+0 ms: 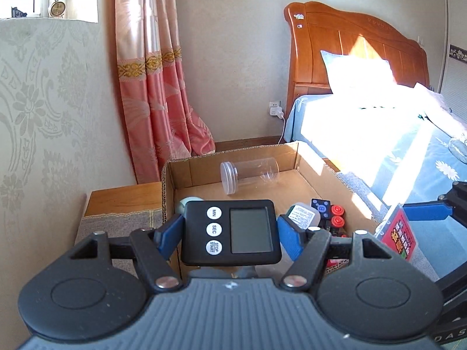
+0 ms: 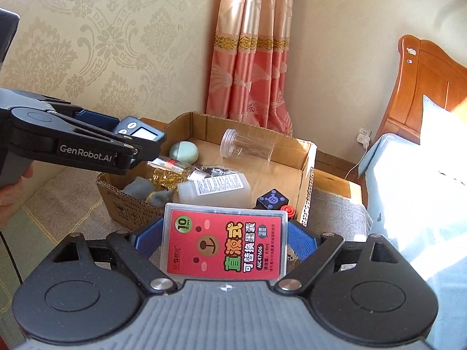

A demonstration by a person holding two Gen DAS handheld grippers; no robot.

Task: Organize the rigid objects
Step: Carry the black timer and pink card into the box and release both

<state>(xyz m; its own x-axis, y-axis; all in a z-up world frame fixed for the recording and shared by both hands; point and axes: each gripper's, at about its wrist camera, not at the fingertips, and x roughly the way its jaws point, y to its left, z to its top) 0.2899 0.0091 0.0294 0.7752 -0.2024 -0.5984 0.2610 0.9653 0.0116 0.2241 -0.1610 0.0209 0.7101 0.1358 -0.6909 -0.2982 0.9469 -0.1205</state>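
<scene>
The left gripper (image 1: 230,233) pinches a black digital timer (image 1: 230,232) between its blue pads, above the near edge of the cardboard box (image 2: 306,175). The right gripper (image 2: 224,243) clamps a clear plastic case with a red label (image 2: 224,245) by its two sides, just before the box's near wall. Inside the box, a clear jar (image 2: 248,145) lies on its side near the far wall, a white bottle (image 2: 216,189) lies in the middle, and a black cube (image 2: 273,199) sits at the near right corner.

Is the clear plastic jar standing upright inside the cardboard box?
No, the clear jar lies on its side on the floor of the cardboard box.
</scene>
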